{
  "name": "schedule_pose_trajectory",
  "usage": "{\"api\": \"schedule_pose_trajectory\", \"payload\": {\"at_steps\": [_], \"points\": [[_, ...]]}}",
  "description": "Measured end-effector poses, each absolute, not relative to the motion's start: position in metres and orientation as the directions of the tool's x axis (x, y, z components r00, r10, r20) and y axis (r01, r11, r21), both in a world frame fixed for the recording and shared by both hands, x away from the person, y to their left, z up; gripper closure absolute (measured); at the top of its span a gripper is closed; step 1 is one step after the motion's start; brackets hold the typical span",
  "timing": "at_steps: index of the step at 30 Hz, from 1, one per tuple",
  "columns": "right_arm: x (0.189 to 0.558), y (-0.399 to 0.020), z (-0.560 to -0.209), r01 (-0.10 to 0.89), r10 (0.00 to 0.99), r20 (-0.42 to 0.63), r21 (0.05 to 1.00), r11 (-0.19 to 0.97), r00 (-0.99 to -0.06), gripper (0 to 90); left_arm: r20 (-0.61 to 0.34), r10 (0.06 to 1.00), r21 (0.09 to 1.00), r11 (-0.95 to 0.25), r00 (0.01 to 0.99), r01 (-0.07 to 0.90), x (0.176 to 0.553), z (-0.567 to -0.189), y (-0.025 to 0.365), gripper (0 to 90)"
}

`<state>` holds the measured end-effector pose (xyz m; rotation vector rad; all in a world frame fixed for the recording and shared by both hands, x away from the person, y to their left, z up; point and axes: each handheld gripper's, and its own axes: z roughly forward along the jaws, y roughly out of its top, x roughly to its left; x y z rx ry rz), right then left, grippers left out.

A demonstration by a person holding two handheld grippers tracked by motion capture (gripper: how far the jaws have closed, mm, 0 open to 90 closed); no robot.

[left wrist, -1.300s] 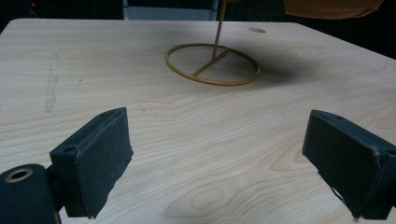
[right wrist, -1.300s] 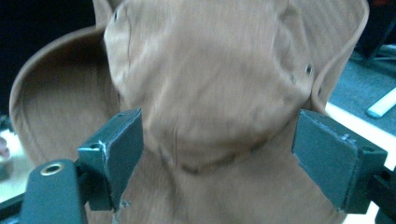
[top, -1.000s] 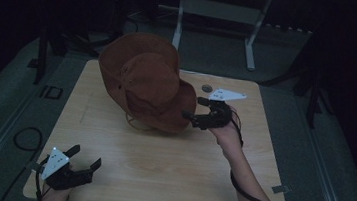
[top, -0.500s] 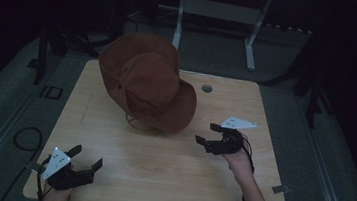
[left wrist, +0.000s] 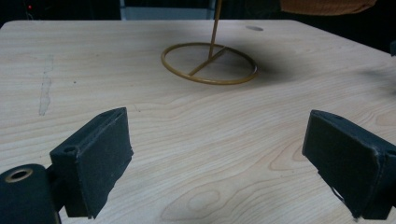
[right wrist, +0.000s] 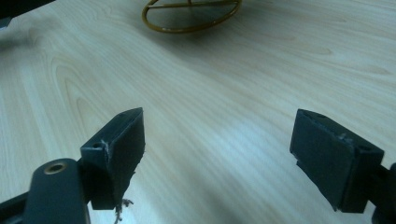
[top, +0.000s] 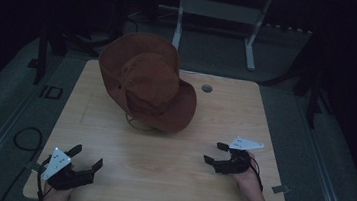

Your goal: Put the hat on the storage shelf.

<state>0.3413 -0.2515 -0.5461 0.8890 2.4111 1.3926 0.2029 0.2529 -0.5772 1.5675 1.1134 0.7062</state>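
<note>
A brown wide-brimmed hat (top: pixel 147 87) rests tilted on a thin brass stand whose ring base (left wrist: pixel 208 63) (right wrist: pixel 191 14) sits on the light wooden table (top: pixel 173 180). Its brim edge (left wrist: pixel 327 5) peeks in at the top of the left gripper view. My left gripper (top: pixel 85 157) stands open at the table's near left corner, nothing between its black pads (left wrist: pixel 93 158). My right gripper (top: pixel 215 153) is open near the right front, well clear of the hat, with empty jaws and frayed pads (right wrist: pixel 116 149).
A small round hole (top: pixel 207 88) lies in the table behind the hat. A white metal frame (top: pixel 215 14) stands on the dark floor beyond the table. Cables (top: pixel 26 140) trail on the floor at the left.
My right gripper has drawn back from the hat's brim toward the table's near right side, with open jaws. The hat stays on its stand. The left gripper has barely moved.
</note>
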Motion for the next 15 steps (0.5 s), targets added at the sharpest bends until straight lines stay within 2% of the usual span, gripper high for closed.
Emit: {"api": "schedule_pose_trajectory", "payload": {"at_steps": [9,15], "points": [[0.324,-0.278,-0.559,0.409,0.637,0.092,0.833,0.372,-0.765,16.6,-0.098,0.912,0.949,-0.035,0.399,0.315,0.204,-0.578,0.252,8.4],[0.314,-0.294,-0.561,0.435,0.661,0.116,0.834,0.34,-0.741,16.9,-0.103,0.91,0.948,-0.032,0.402,0.316,0.204,-0.578,0.252,8.4]]}}
